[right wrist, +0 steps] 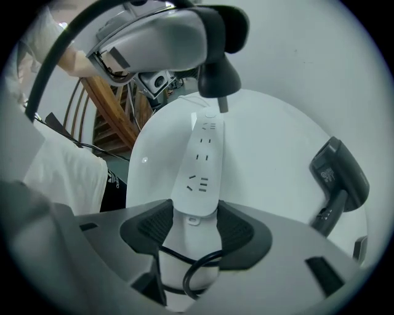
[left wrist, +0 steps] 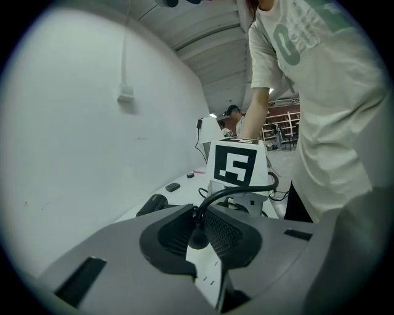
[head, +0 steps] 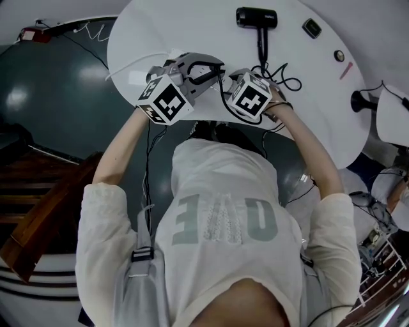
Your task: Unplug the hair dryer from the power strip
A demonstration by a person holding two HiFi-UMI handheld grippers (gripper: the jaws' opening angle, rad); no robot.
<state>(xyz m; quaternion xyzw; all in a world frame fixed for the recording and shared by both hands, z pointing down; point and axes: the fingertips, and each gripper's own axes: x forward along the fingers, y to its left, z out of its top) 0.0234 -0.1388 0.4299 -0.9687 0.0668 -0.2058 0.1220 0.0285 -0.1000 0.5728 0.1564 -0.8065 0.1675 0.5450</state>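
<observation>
In the right gripper view, the white power strip (right wrist: 200,166) lies on the round white table (right wrist: 277,141), and my right gripper (right wrist: 197,224) is shut on its near end. My left gripper (right wrist: 166,37) hangs over the strip's far end, shut on the black plug (right wrist: 215,77). The plug's prongs show bare just above the strip, clear of its sockets. In the left gripper view, the plug (left wrist: 197,237) sits between the pads of my left gripper (left wrist: 200,231), and its cable (left wrist: 240,192) arcs away. The black hair dryer (head: 255,18) lies at the table's far side, its cord (head: 276,75) coiled near my right gripper (head: 246,86).
A small black box (head: 312,27), a round knob (head: 339,55) and a pink pen (head: 347,70) lie at the table's right. A second black dryer (head: 364,101) sits at the right edge. Wooden stairs (head: 38,211) are at the lower left. The strip's white lead (head: 131,64) runs left.
</observation>
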